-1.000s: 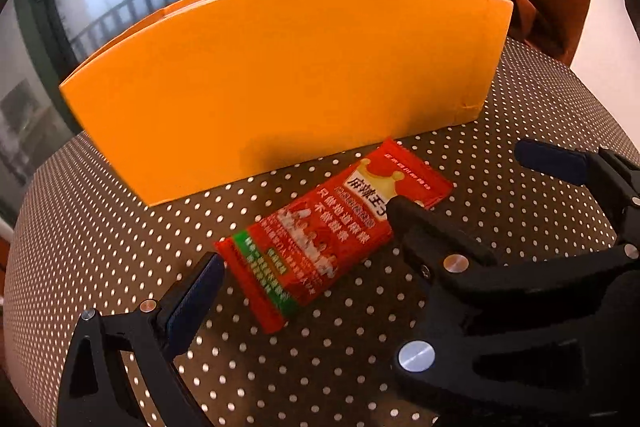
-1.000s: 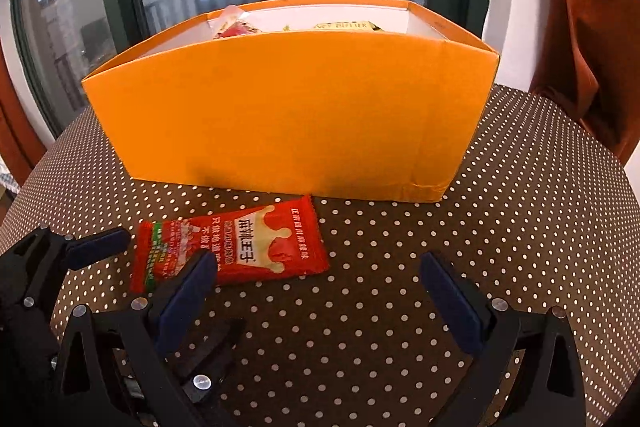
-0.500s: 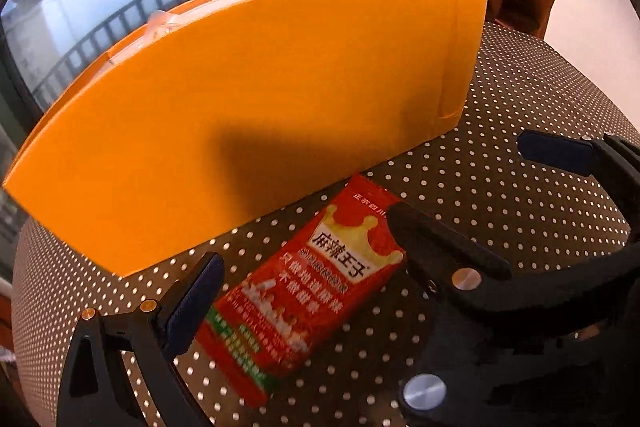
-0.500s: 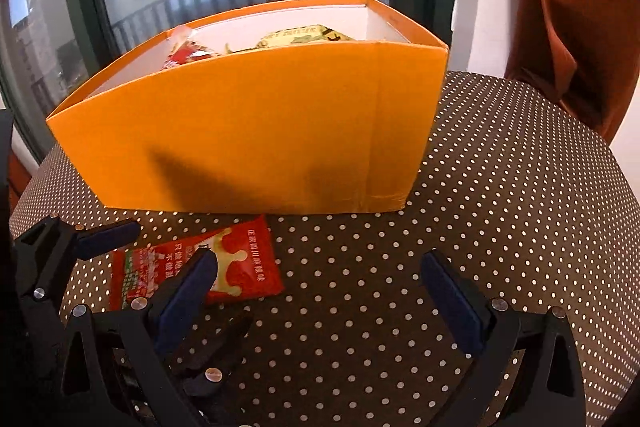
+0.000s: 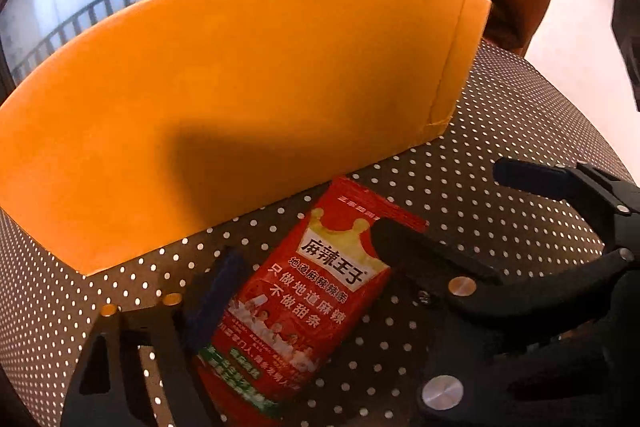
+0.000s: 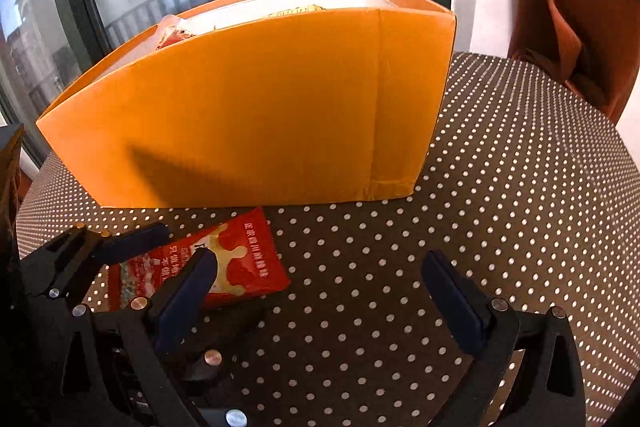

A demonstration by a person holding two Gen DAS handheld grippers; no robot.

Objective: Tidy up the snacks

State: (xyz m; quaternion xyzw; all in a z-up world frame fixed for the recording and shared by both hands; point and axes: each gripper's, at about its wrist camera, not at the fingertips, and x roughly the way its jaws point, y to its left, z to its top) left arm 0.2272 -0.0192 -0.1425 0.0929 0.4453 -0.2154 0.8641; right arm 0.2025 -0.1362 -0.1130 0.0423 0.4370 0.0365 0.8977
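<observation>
closing on the snack packet

our left gripper has just narrowed around the red packet; the pads aren't pressing yet, and the orange box waits.

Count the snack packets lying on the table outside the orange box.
1: a red snack packet on the dotted table, just in front of the orange box. More packets peek from inside the box.
</observation>
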